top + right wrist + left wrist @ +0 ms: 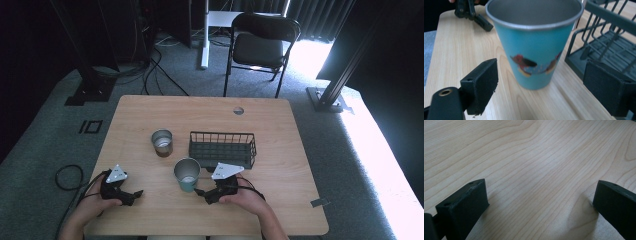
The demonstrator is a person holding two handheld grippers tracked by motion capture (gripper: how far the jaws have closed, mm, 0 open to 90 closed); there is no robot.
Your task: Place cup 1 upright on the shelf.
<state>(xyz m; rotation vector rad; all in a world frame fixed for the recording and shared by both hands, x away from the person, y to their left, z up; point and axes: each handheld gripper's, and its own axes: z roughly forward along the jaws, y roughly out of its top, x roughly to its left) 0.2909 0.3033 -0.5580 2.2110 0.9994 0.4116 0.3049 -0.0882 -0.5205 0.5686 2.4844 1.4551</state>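
A teal metal cup [187, 175] with a bird picture stands upright near the table's front middle. In the right gripper view the teal cup [534, 50] looms just ahead of my right gripper [541, 85], whose jaws stand open and apart from it on either side. In the high view my right gripper [201, 193] points left at the cup's base. My left gripper [136, 194] lies at the front left, pointing right. Its jaws are open over bare wood in the left gripper view [539, 202]. A second, brownish metal cup [162, 142] stands farther back.
A dark wire basket [222, 148] sits right behind the teal cup; its wall [604, 37] runs close to my right jaw. The wooden table [150, 110] has a round cable hole [238, 110] at the back. A black folding chair [260, 45] stands beyond the table.
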